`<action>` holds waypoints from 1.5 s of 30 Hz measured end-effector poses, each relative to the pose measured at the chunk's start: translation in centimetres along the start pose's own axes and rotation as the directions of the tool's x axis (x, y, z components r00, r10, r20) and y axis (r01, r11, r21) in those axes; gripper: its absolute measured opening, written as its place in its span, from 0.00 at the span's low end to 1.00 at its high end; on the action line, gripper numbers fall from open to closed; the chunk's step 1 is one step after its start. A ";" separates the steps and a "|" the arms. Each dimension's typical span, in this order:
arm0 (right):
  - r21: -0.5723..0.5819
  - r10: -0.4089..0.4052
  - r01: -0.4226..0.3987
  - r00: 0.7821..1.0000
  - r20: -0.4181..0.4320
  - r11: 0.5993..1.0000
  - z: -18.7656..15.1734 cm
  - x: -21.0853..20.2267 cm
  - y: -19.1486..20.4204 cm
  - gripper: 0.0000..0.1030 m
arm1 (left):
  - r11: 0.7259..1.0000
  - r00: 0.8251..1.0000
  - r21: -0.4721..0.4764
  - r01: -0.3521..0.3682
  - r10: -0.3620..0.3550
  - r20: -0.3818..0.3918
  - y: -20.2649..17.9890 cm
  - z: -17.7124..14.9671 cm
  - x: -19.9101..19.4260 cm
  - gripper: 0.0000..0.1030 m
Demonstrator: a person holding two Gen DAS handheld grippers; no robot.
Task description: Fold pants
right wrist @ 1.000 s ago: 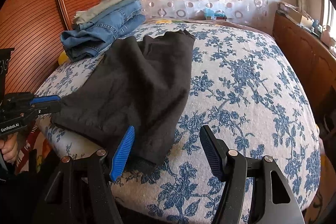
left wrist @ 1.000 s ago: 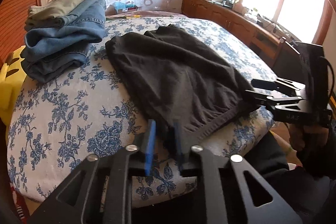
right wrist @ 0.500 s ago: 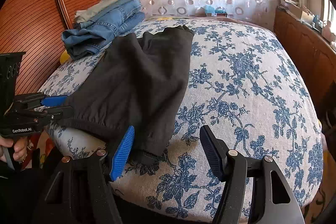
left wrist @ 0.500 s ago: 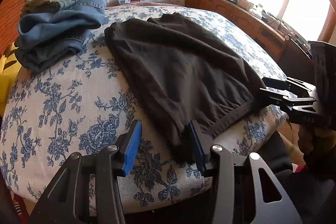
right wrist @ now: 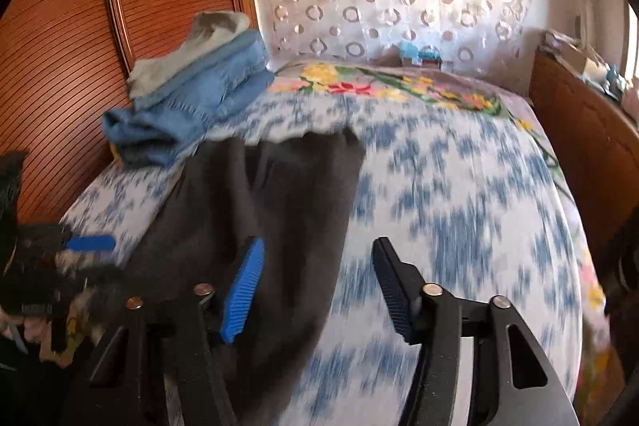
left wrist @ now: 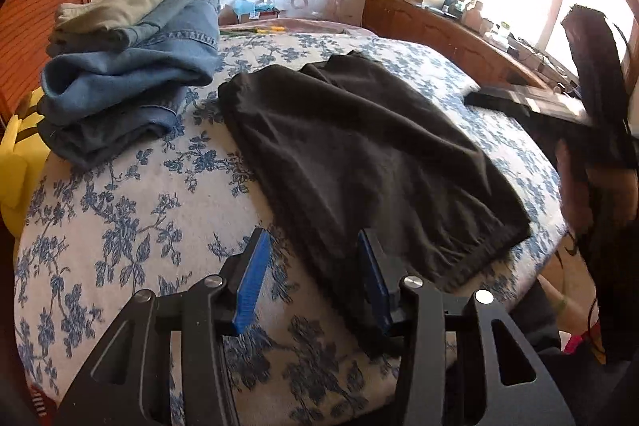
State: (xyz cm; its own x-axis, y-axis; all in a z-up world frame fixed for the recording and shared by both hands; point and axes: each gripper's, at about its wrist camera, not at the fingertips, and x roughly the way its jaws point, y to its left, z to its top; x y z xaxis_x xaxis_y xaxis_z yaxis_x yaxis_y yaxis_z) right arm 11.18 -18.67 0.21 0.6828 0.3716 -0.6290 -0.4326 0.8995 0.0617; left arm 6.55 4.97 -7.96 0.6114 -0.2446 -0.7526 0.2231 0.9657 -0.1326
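Black pants [left wrist: 359, 154] lie flat on the blue-flowered bed [left wrist: 120, 226], waistband at the near edge, legs running toward 12 o'clock. Left tool [left wrist: 315, 282] hovers released over the waistband's near corner, its fingers apart, cloth under the right-hand one but not pinched. Right tool [right wrist: 319, 290] is unclenched with jaws closing, the pants' edge under its blue finger [right wrist: 243, 290], nothing gripped. Folded jeans [left wrist: 127, 74] are stacked at 10 o'clock.
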 end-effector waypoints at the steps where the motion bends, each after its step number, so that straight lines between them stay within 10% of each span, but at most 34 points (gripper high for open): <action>1: -0.008 -0.001 0.001 1.000 -0.006 1.000 0.7 1.0 -0.1 0.52 | 1.000 1.000 -0.004 -0.007 0.007 -0.006 0.2 0.1 0.3 0.46; 19: -0.063 -0.006 -0.004 0.986 -0.165 0.998 7.5 13.6 -1.4 0.03 | 0.999 0.999 0.011 -0.034 0.034 -0.012 1.2 0.1 1.5 0.45; 27: -0.001 -0.109 0.110 0.988 -0.111 0.994 7.6 12.6 -3.0 0.03 | 0.999 0.999 0.022 -0.041 0.042 -0.007 0.9 -0.1 1.5 0.46; 34: -0.003 -0.069 0.069 0.994 -0.090 0.998 5.3 8.2 -2.3 0.26 | 0.999 0.999 0.026 -0.045 0.045 -0.003 0.7 -0.1 1.4 0.47; 37: 0.000 -0.030 0.030 0.997 -0.077 1.000 3.0 4.9 -1.9 0.41 | 0.999 0.999 0.029 -0.033 0.033 -0.006 0.5 0.0 1.5 0.54; 45: -0.026 -0.006 0.004 0.998 -0.061 1.000 -2.6 -0.7 0.2 0.42 | 0.999 0.999 0.044 -0.028 0.029 -0.017 -0.2 0.2 2.2 0.76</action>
State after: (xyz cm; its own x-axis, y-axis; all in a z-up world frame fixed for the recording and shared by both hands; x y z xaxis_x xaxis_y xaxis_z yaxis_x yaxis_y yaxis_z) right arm 9.03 -19.31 -1.36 0.6484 0.3518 -0.6751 -0.4452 0.8946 0.0385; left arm 7.97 4.25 -9.44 0.6044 -0.2148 -0.7672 0.2390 0.9675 -0.0826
